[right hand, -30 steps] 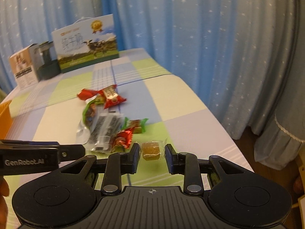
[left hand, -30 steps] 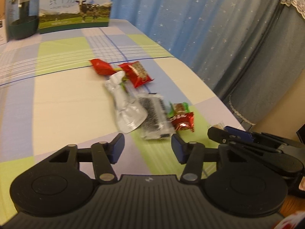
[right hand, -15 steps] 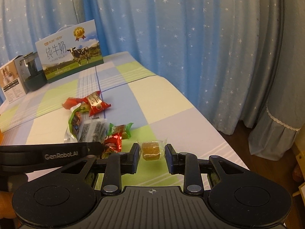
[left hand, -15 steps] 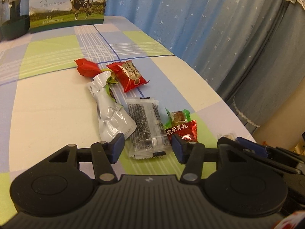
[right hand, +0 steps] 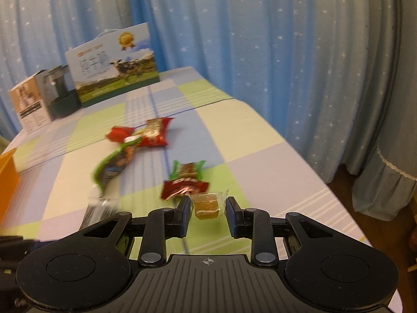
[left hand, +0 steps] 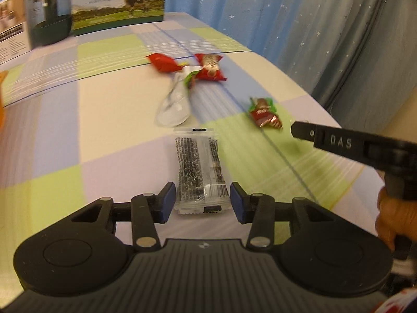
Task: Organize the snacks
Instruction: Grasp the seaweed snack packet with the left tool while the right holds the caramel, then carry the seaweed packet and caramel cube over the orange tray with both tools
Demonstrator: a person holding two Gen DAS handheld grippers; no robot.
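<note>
In the left wrist view a clear packet with a black sesame bar [left hand: 199,167] lies lengthwise between my left gripper's [left hand: 202,199] blue pads. The jaws are closing and the pads touch the packet's near end on both sides. It stays sharp while the checked tablecloth [left hand: 78,135] blurs. My right gripper [right hand: 207,208] is shut on a small amber jelly candy [right hand: 206,204] in clear wrap, held just above the cloth. Loose snacks remain beyond: two red packs [right hand: 153,133], a green pouch [right hand: 114,164], a green candy [right hand: 186,169] and a red candy [right hand: 182,186].
A milk carton box [right hand: 114,73] and a small box with a dark green appliance [right hand: 60,96] stand at the far end. An orange bin [right hand: 6,167] sits at the left. The table's right edge drops off toward blue curtains [right hand: 286,52]. A hand [left hand: 391,208] holds the right gripper's handle.
The left gripper narrowed around the sesame bar packet and drew back, taking it out of the snack pile. The right gripper stayed put, still holding the jelly candy.
</note>
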